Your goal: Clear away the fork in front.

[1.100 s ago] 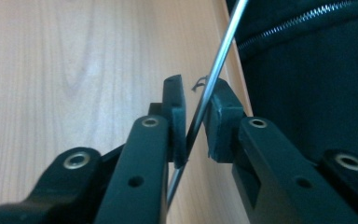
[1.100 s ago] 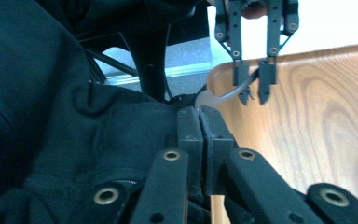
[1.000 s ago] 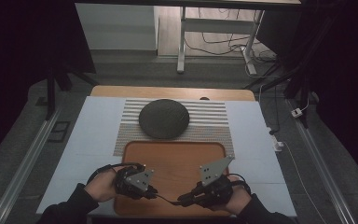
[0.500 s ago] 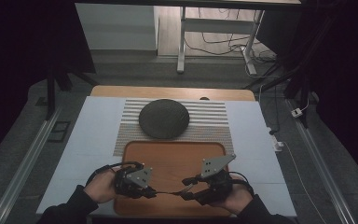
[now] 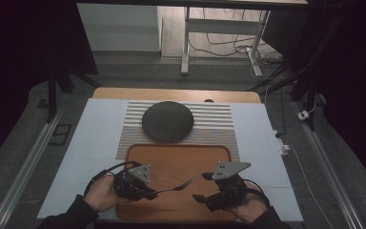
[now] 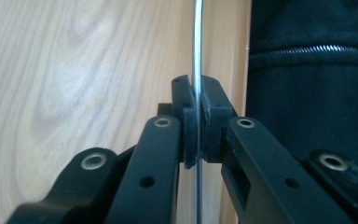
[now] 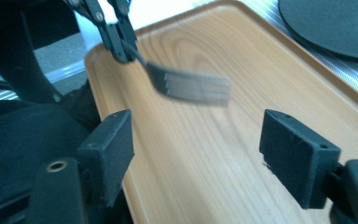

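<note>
Nearest, left gripper [image 5: 148,194] clamped on fork [image 5: 177,185] handle, tines out toward right gripper [image 5: 201,187]. Right gripper's jaws have just been opening, nothing between them, fork just beyond. Wooden tray [image 5: 181,157] beneath both; dark round plate [image 5: 167,121] farther off.

No text, label, brand, number or sign can be read anywhere in these pictures.
</note>
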Tool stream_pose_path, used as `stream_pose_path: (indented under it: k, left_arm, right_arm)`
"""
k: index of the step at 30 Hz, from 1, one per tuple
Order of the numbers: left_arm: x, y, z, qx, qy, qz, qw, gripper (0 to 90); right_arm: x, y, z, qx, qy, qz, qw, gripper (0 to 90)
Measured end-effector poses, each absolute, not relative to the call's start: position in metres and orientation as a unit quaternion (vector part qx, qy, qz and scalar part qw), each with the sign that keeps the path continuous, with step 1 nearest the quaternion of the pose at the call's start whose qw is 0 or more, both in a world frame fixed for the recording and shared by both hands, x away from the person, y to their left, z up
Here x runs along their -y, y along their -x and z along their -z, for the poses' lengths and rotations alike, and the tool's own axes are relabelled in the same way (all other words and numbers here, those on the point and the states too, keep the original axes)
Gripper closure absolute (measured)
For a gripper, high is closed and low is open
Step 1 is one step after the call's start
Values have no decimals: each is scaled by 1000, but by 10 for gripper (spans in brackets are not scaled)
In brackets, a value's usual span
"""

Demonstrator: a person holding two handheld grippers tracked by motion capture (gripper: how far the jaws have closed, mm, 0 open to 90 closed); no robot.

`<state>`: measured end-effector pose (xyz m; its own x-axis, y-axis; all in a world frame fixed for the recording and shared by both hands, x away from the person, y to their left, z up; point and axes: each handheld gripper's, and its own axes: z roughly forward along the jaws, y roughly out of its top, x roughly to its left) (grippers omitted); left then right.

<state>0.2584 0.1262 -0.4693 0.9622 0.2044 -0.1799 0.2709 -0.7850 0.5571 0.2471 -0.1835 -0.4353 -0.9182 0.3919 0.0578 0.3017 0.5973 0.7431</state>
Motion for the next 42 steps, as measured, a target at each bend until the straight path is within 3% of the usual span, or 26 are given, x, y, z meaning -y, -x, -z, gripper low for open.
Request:
stream_pose_path:
  k: [12, 19, 27, 34, 42]
  left_arm:
    - [-144, -260, 471, -267, -915, 48, 298, 857]
    - [-158, -258, 483, -369, -884, 51, 281, 856]
    - [-156, -255, 497, -438, -863, 53, 245, 855]
    - [-149, -258, 509, -468, -856, 51, 214, 854]
    - [-152, -260, 512, -471, -850, 61, 227, 814]
  right_arm:
    - [203, -241, 442, -882, -239, -394, 95, 163]
    - [220, -235, 447, -876, -269, -376, 135, 20]
    - [232, -228, 449, -875, -285, -360, 153, 15]
    - [242, -223, 451, -874, -301, -348, 159, 15]
    - [248, -219, 452, -875, -307, -336, 163, 15]
